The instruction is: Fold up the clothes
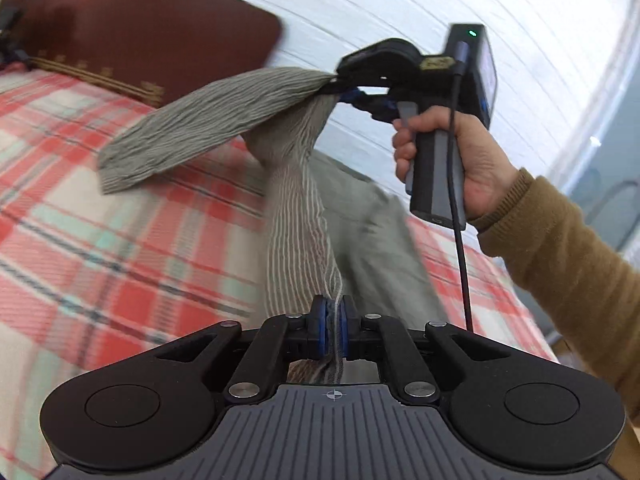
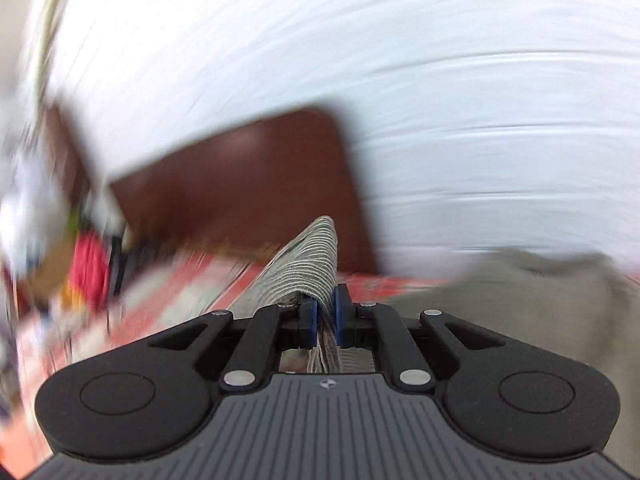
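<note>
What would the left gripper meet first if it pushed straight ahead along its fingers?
The grey striped ribbed garment that the left gripper already clamps, stretched ahead toward the right gripper. Beyond it probably lies the red plaid bedcover; depth is unclear.

The left gripper, at the bottom centre of its own view, has black linkage arms with silver screws, blue pads on its jaws, and a ribbed grey body marked with a small crosshair. The right gripper, in the upper right, has a grey handle, a black cable and a green light. The person's sleeve, at right, is mustard-brown knit.
</note>
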A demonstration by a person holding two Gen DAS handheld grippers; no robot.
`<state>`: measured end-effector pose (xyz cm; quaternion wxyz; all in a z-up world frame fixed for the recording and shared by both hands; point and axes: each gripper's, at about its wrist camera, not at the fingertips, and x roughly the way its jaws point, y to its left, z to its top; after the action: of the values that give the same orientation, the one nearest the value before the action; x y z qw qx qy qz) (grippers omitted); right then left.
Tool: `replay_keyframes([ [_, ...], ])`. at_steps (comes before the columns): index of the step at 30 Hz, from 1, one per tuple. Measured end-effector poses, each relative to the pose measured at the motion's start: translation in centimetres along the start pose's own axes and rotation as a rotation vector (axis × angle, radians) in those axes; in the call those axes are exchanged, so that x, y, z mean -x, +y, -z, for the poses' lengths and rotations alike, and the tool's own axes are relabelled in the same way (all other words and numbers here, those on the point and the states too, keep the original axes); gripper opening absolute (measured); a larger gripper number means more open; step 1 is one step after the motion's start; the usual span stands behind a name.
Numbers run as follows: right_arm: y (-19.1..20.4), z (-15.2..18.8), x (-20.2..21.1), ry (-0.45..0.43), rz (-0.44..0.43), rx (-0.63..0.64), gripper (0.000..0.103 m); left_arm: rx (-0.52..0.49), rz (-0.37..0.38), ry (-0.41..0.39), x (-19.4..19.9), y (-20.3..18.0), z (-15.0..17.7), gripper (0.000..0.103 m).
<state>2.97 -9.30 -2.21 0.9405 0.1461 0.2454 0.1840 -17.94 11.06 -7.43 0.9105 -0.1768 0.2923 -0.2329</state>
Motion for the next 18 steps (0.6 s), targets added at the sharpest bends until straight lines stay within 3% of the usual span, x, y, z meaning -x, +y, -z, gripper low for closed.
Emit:
replay_keyframes([
  [3,-6.2,1.4,3.9,-0.031,0.080,-0.083,0.009,-0.071,0.059,0.085,-2.1,-3.4,1.6,0.025],
  [8,-13.7,5.2,4.2,0.081,0.153,-0.245,0.012,-0.089,0.068,0.185,-5.0,-5.7,3.5,0.025],
  [11,-15.2,6.8,3.2,0.123,0.143,-0.306,0.012,-0.086,0.064,0.237,-6.6,-6.6,4.4,0.030],
  [14,-15.9,7.6,3.0,0.147,0.163,-0.307,0.018,-0.055,0.081,0.235,-5.7,-6.4,3.9,0.044],
  [15,-16.1,7.7,3.1,0.150,0.170,-0.320,0.029,-0.053,0.088,0.225,-5.1,-6.4,3.6,0.051],
  [16,-16.4,7.9,3.5,0.147,0.176,-0.337,0.050,-0.064,0.089,0.201,-4.1,-6.6,3.3,0.055],
  [18,-16.9,8.4,4.9,0.123,0.178,-0.363,0.064,-0.104,0.057,0.123,-1.4,-6.4,2.5,0.068],
])
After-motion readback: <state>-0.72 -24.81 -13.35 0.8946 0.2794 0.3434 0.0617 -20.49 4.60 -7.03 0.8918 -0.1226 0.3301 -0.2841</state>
